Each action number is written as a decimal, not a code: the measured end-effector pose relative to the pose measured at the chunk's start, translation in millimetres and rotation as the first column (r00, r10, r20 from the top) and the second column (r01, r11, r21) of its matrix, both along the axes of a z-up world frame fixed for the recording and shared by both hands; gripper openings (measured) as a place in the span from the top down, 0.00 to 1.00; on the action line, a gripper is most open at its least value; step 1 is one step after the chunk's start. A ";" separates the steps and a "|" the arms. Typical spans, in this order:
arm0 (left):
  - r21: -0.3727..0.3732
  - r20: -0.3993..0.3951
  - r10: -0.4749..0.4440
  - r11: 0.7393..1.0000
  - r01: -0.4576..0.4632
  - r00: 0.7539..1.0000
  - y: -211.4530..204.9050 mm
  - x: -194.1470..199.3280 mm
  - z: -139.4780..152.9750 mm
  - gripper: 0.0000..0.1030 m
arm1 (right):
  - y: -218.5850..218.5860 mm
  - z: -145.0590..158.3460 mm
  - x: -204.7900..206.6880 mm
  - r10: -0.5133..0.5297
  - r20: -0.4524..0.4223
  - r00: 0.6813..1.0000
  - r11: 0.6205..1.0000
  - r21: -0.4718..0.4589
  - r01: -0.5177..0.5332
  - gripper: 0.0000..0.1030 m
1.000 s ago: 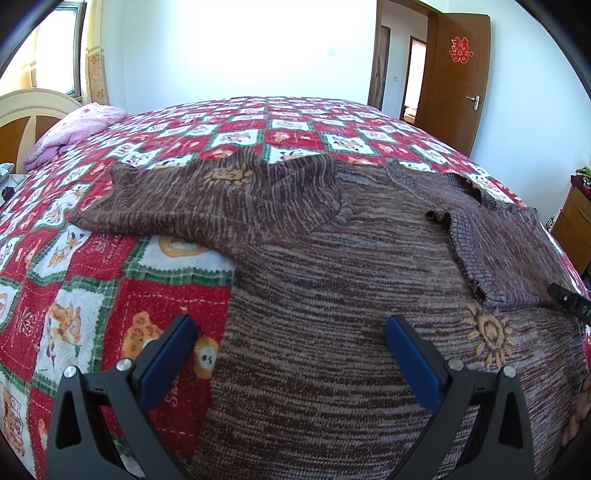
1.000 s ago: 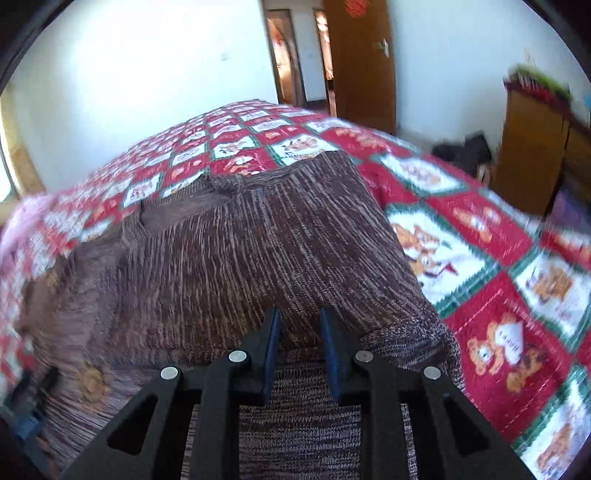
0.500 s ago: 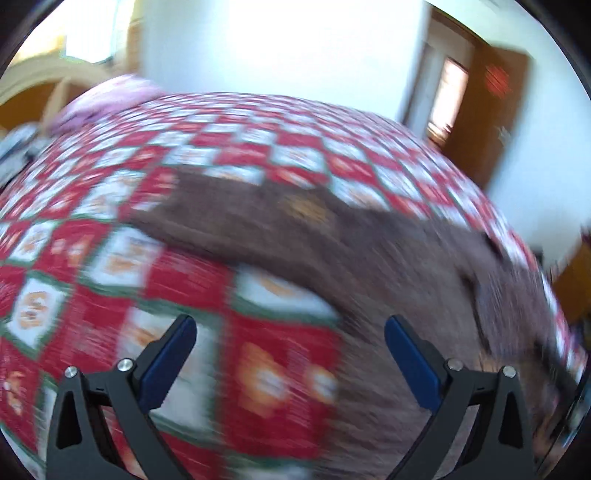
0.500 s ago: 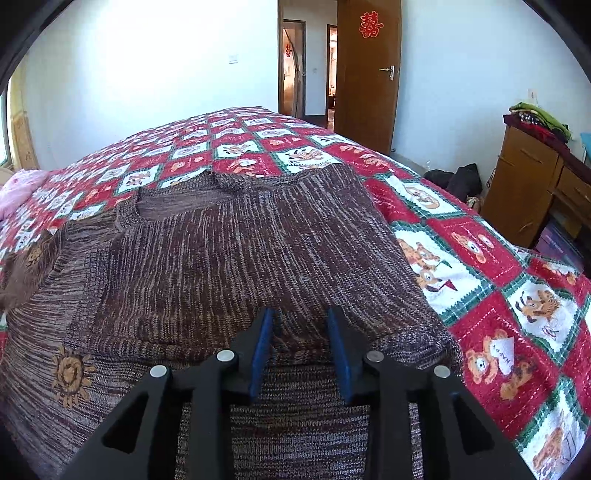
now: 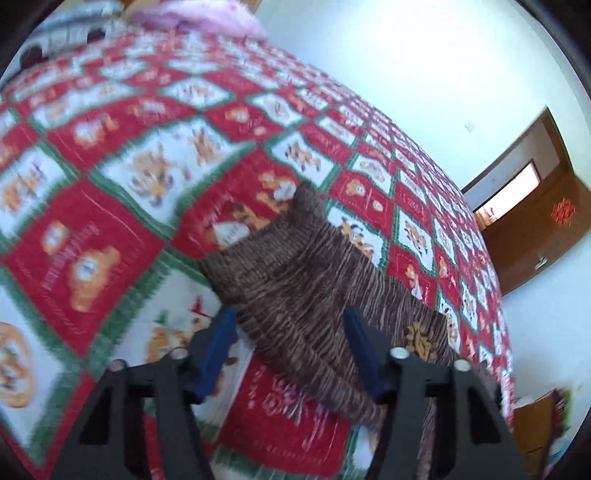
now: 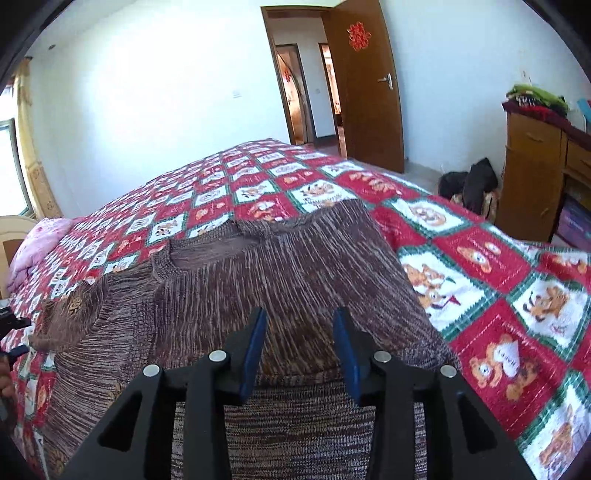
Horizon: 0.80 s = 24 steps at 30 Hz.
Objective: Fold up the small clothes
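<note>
A brown knitted sweater [image 6: 258,280] lies flat on the red, white and green patchwork quilt [image 6: 517,295], its right side folded over the body. My right gripper [image 6: 300,317] hovers just above the folded edge; its jaws are opening and hold nothing. In the left wrist view the sweater's left sleeve [image 5: 295,266] runs out over the quilt [image 5: 110,240], cuff away from me. My left gripper [image 5: 288,317] straddles that sleeve, jaws closing, with the pads beside the cloth and not visibly pressing it. The left gripper [image 6: 13,336] also shows at the right view's left edge.
A pink pillow [image 5: 207,18] and a wooden headboard lie at the bed's head. Beyond the bed's foot stands an open brown door [image 6: 369,92]. A wooden cabinet [image 6: 535,177] with piled clothes and dark bags [image 6: 469,184] on the floor are to the right.
My left gripper swung left from the sweater's body to its outstretched sleeve, rolled, and its jaws narrowed. The right gripper's jaws widened and it rose a little off the folded edge.
</note>
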<state>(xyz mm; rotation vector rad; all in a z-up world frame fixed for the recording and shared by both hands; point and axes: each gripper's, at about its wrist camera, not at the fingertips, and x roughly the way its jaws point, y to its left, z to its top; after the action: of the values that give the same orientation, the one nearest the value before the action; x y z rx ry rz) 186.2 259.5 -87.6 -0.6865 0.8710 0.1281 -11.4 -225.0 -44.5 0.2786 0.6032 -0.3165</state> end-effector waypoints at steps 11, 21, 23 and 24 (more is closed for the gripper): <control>0.068 0.028 0.061 0.996 -0.062 0.998 -1.4 -4.3 -4.2 0.85 | -10.5 -5.2 6.1 0.000 -0.026 1.000 0.998 0.058 0.002 0.61; 0.173 0.161 -0.077 0.984 0.049 0.984 -44.0 1.7 48.2 0.95 | -12.6 -2.8 3.9 -0.011 -0.016 1.000 0.998 0.057 0.012 0.61; 0.271 0.222 -0.176 0.956 0.113 0.959 -83.0 -3.0 71.2 0.95 | -11.9 -2.8 4.4 -0.006 -0.016 1.000 0.998 0.057 0.007 0.61; 0.301 0.241 -0.222 0.943 0.145 0.945 -100.5 -6.3 78.6 0.95 | -11.5 -3.1 4.7 -0.003 -0.017 1.000 0.998 0.057 0.004 0.61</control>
<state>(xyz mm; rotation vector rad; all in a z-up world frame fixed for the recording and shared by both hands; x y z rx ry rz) 179.9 159.1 -8.9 -0.3433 0.6317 -0.0136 -6.7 -236.5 -47.5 0.3321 0.6293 -0.3056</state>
